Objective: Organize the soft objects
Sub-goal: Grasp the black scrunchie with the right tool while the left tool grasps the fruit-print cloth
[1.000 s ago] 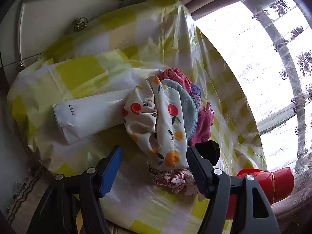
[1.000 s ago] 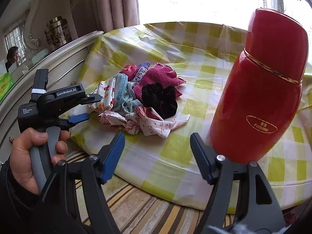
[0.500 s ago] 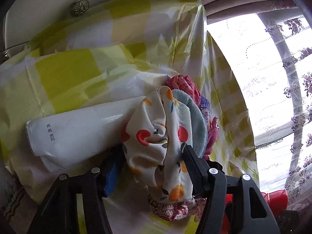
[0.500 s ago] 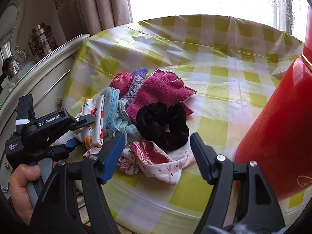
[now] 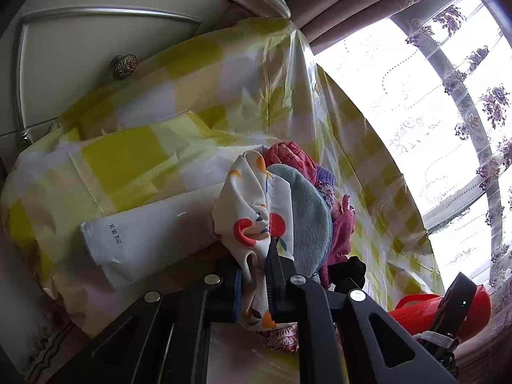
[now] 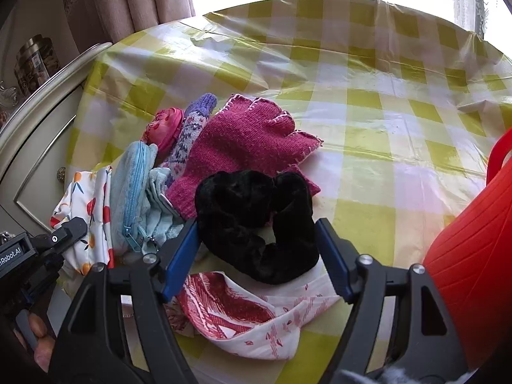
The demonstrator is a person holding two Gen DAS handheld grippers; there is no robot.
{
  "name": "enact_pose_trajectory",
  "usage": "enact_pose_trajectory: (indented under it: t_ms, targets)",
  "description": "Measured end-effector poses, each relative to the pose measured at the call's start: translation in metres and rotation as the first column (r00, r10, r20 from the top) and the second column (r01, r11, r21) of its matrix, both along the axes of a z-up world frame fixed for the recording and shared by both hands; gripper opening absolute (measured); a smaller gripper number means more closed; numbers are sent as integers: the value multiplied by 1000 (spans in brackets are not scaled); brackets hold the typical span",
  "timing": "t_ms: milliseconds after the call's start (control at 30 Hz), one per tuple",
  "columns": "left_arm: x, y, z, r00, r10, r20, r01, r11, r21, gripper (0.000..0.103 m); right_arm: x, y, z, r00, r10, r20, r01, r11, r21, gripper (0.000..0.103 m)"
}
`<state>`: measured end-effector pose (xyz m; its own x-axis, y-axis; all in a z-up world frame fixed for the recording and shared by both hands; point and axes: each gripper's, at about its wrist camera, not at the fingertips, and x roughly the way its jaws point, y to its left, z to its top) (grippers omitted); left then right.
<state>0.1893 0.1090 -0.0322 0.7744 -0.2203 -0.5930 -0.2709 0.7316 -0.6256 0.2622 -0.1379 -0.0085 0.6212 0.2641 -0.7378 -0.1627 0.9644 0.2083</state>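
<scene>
Since a second ago the right gripper [image 6: 256, 256] has come down and in over the pile, so the red flask [image 6: 473, 256] that filled its view now shows only at the right edge. The left gripper [image 5: 254, 275] has just been closing, and its jaws are now pinched together on the fruit-print cloth [image 5: 252, 211], which bunches up between the two pads and hangs out below them.

The yellow-checked tablecloth [image 6: 368, 96] covers the round table, with a pale cabinet [image 5: 80, 48] close beside it. A white tube [image 5: 150, 233] lies on the cloth just left of the pile.

The pile sits near the table's edge. The magenta knit glove [image 6: 249, 137] lies flat at the back, touching the black velvet scrunchie [image 6: 256, 217] in front of it. The right gripper's jaws stand well apart, one blue pad on either side of the scrunchie; the left pad is just at its edge, and firm contact cannot be told. Beneath them lies a red-and-white printed cloth [image 6: 249, 316]. To the left are a light blue zip pouch [image 6: 134, 192], a purple patterned mitten [image 6: 195, 124] and a pink rolled cloth [image 6: 166, 124].
</scene>
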Motion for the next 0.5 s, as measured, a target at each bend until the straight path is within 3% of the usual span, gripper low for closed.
enact_pose_trajectory:
  t_ms: [100,167,267,500]
  targets:
    - [-2,-5,4,999,-24,33,24,1000,6,12,7,1,-6,1000,-13,-12,13,1000,-13,72]
    - [-3,-10,7,998,-42,50,41,999,15,12,13,2,-12,999,-13,-36,13,1000,-13,50]
    - [-4,-17,11,995,-67,73,65,997,30,12,15,-2,-17,999,-30,-42,30,999,-21,27]
    - [-9,-23,20,989,-84,125,79,996,43,12,-8,-10,2,998,-44,46,44,999,-9,21]
